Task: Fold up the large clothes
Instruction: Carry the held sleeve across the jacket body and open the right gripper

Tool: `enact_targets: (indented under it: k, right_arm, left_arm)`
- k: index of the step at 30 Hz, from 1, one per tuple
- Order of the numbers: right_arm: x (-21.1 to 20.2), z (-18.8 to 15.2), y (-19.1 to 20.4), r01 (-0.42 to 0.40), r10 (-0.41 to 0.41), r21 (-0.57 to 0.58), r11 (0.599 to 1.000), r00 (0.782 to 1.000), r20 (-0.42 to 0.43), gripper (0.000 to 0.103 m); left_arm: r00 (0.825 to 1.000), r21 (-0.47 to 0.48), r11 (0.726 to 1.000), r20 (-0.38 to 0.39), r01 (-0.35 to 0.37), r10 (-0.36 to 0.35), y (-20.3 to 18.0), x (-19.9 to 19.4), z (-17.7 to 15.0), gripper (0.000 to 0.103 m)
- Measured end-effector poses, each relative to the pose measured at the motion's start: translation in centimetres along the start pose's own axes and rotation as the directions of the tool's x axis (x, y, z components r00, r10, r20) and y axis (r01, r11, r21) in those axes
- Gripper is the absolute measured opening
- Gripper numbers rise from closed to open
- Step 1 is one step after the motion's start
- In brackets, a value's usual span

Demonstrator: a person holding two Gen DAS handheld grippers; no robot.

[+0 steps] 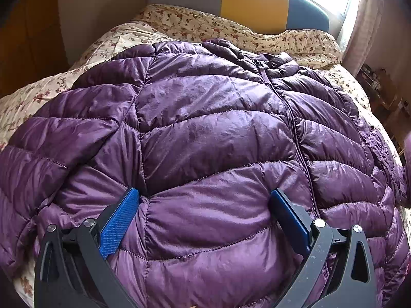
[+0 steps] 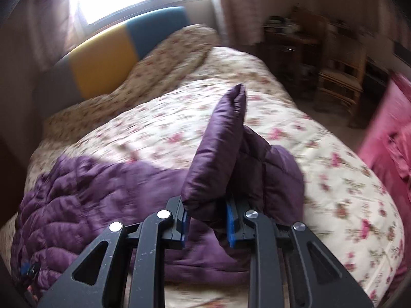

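Note:
A purple quilted puffer jacket [image 1: 205, 133] lies front up on the bed, its zipper [image 1: 295, 133] closed and its collar toward the headboard. My left gripper [image 1: 205, 197] stands open over the jacket's lower front, its blue pads [image 1: 120, 220] pressing down into the padding near the hem. In the right wrist view my right gripper [image 2: 206, 210] is shut on the jacket's sleeve [image 2: 223, 148], which sticks up above the bedspread. The rest of the jacket [image 2: 90, 192] lies to the left in that view, which is blurred by motion.
The floral bedspread [image 2: 321, 159] covers the whole bed, with open spread to the right of the jacket. A grey, yellow and blue headboard [image 1: 257, 2] stands under a bright window. Wooden shelves and a chair [image 2: 339, 77] are right of the bed, beside pink fabric [image 2: 390, 138].

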State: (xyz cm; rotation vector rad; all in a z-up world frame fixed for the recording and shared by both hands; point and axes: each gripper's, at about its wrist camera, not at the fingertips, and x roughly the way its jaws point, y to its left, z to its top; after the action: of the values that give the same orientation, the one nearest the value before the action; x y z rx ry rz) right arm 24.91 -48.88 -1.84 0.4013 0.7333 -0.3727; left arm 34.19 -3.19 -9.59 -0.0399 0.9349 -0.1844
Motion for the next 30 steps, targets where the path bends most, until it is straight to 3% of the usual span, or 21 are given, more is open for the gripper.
enact_targets:
  k: [7, 14, 21, 25, 30]
  right_arm:
    - [1.7, -2.3, 9.3, -0.121, 0.113, -0.136, 0.983, 0.992, -0.061, 0.018]
    - [2.7, -5.3, 18.0, -0.233, 0.206, -0.255, 0.939, 0.97, -0.13, 0.017]
    - [3.2, -8.3, 22.0, -0.311, 0.262, -0.292, 0.904, 0.945, -0.196, 0.017]
    - [3.3, -9.6, 23.8, -0.39, 0.323, -0.295, 0.872, 0.912, -0.252, 0.017]
    - [3.7, -10.6, 26.1, -0.517, 0.429, -0.247, 0.82, 0.84, -0.332, 0.02]
  left_arm:
    - [1.0, 0.001, 1.0, 0.0, -0.001, 0.001, 0.0, 0.0, 0.0, 0.1]
    - [1.0, -0.011, 1.0, 0.008, 0.013, -0.013, 0.3, -0.1, 0.0, 0.1]
    - [1.0, -0.012, 1.0, 0.01, 0.016, -0.016, 0.4, -0.2, 0.0, 0.1]
    - [0.999, -0.029, 0.999, 0.017, 0.037, -0.036, 0.8, -0.5, 0.0, 0.1]
    - [0.996, -0.062, 0.995, 0.025, 0.081, -0.08, 1.6, -1.0, 0.1, 0.1]
